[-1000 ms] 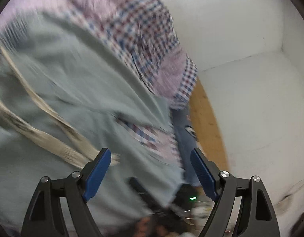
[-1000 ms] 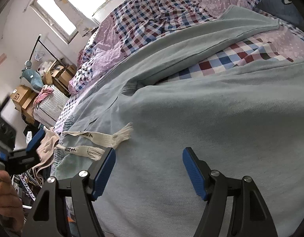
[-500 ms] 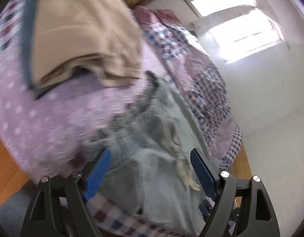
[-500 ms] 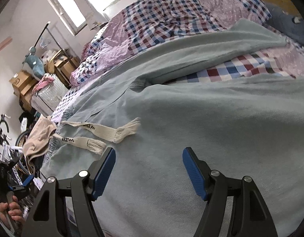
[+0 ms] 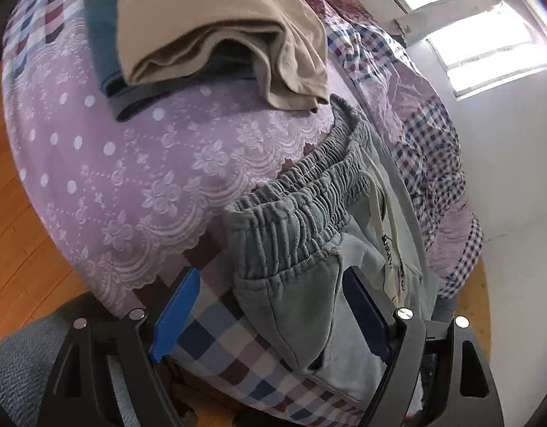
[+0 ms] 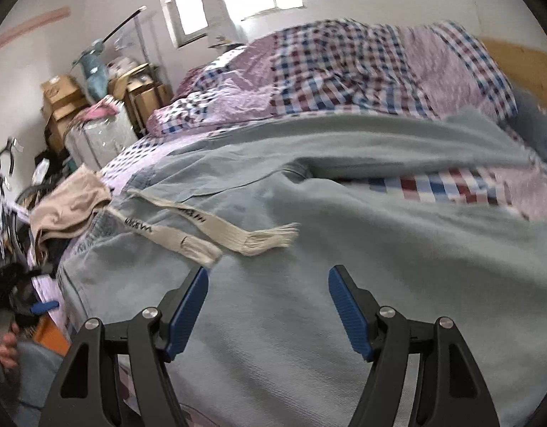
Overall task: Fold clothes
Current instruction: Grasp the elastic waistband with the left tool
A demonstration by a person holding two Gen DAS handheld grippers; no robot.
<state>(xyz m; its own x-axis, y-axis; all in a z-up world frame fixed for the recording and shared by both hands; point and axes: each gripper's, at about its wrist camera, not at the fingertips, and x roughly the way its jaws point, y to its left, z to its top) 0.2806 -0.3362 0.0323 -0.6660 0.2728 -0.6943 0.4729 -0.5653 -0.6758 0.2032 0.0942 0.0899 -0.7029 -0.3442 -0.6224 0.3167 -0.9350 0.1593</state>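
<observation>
Pale grey-green drawstring trousers lie spread over the bed, their cream drawstring ends resting on the cloth. In the left wrist view the elastic waistband and a pocket corner lie between the open jaws of my left gripper, which touch nothing. My right gripper hovers open above the trouser leg, just below the drawstrings. At the far left edge of the right wrist view a hand holds the other gripper.
A folded stack of clothes, tan on top over dark blue, sits on the lilac bedspread beside the waistband. A checked quilt is bunched at the far side. Cardboard boxes and clutter stand by the window wall. Wooden floor lies below the bed edge.
The left gripper swung from over the trouser leg to the waistband end of the bed, then closed in on the pocket corner. The right gripper rolled and shifted slightly over the trousers.
</observation>
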